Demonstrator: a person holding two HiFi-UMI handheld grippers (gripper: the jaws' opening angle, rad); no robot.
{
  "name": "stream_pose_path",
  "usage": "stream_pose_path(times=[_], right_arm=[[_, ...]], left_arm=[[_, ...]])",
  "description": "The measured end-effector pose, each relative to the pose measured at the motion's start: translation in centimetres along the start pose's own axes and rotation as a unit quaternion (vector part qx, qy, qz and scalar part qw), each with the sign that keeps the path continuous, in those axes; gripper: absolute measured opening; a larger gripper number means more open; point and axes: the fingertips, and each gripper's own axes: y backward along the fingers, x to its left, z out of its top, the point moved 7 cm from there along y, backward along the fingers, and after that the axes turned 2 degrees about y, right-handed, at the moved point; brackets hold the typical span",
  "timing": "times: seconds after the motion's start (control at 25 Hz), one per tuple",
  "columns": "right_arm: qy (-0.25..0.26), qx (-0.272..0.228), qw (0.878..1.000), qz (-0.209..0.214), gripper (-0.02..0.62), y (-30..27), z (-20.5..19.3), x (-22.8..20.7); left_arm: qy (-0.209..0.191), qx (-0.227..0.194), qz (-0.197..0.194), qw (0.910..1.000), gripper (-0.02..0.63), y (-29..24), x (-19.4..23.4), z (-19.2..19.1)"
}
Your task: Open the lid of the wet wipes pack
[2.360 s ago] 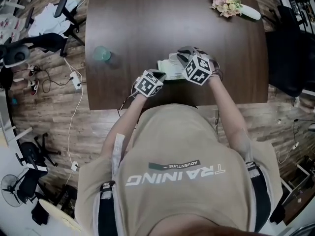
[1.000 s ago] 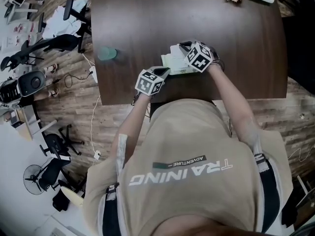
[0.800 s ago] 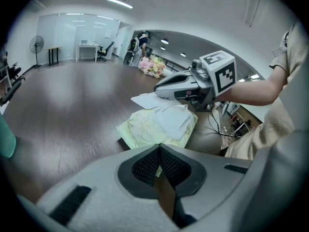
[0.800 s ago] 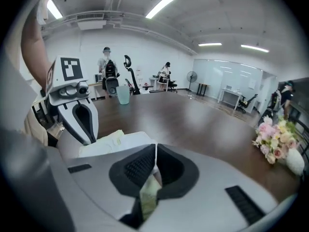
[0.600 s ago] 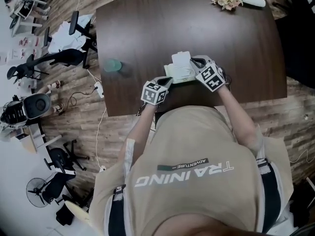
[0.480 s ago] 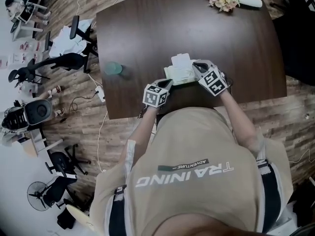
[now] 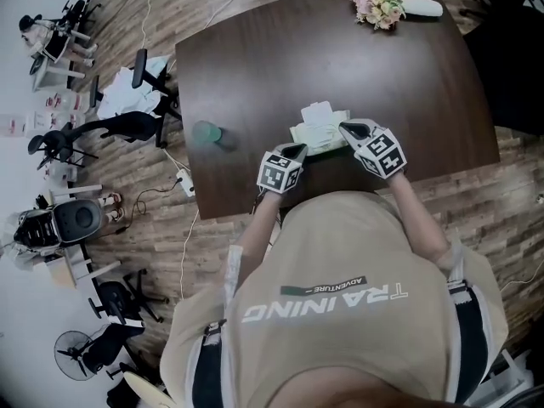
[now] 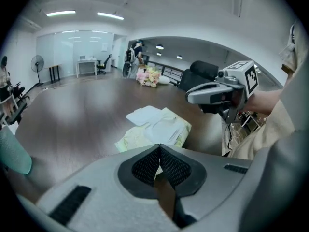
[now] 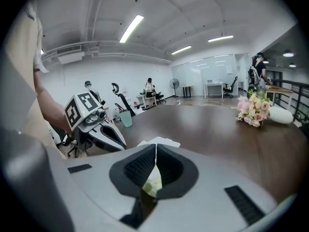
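The wet wipes pack (image 7: 313, 138) lies flat near the front edge of the dark desk (image 7: 280, 49), right before the person. Its white lid (image 7: 317, 110) is flipped back and rests on the far side of the pale green body. A second ago the right gripper (image 7: 347, 128) was down over the top of the pack and the flap was not showing. Since then the flap has come up and over, and that gripper has pulled off to the pack's right edge.

In the left gripper view the right gripper appears to hang clear above the desk, apart from the pack. Its fingers (image 9: 137, 170) are pressed together at the tips and seem to grip nothing. The pale green in the gap behind the tips looks like the pack seen beyond them.

The left gripper (image 7: 297, 150) sits just beside the pack's near left corner. Its fingers (image 8: 145, 166) are likewise closed tip to tip and hold nothing, with the pack lying ahead of them.

Judged from how the flap lies, the opening looks done, and both grippers seem to be backing off.

A teal cup (image 7: 206, 133) stands well to the left. A bouquet (image 7: 374, 2) lies at the far right corner.
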Motion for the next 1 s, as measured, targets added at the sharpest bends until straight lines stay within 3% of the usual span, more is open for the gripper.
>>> stream_pose_path(times=[0.16, 0.28, 0.52, 0.68, 1.0], right_arm=[[-0.031, -0.041, 0.999, -0.002, 0.015, 1.4, 1.7, -0.5], [-0.026, -0.072, 0.997, -0.007, 0.015, 2.6, 3.9, -0.8], [0.009, -0.108, 0.994, -0.004, 0.014, 4.1, 8.3, -1.0], [0.074, -0.091, 0.993, -0.031, 0.015, 5.2, 11.3, -0.4], [0.114, -0.130, 0.984, -0.049, 0.015, 7.9, 16.4, 0.7]], left_arm=[[-0.009, -0.055, -0.002, 0.9984, 0.009, 2.5, -0.7, 3.1], [-0.017, -0.099, 0.003, 0.9949, 0.009, 4.9, -1.0, 5.7], [-0.023, -0.181, 0.017, 0.9830, 0.009, 9.5, -0.7, 10.1], [-0.034, -0.232, 0.022, 0.9720, 0.009, 12.6, -1.1, 12.7], [-0.079, -0.289, 0.040, 0.9532, 0.009, 16.2, -2.2, 16.4]])
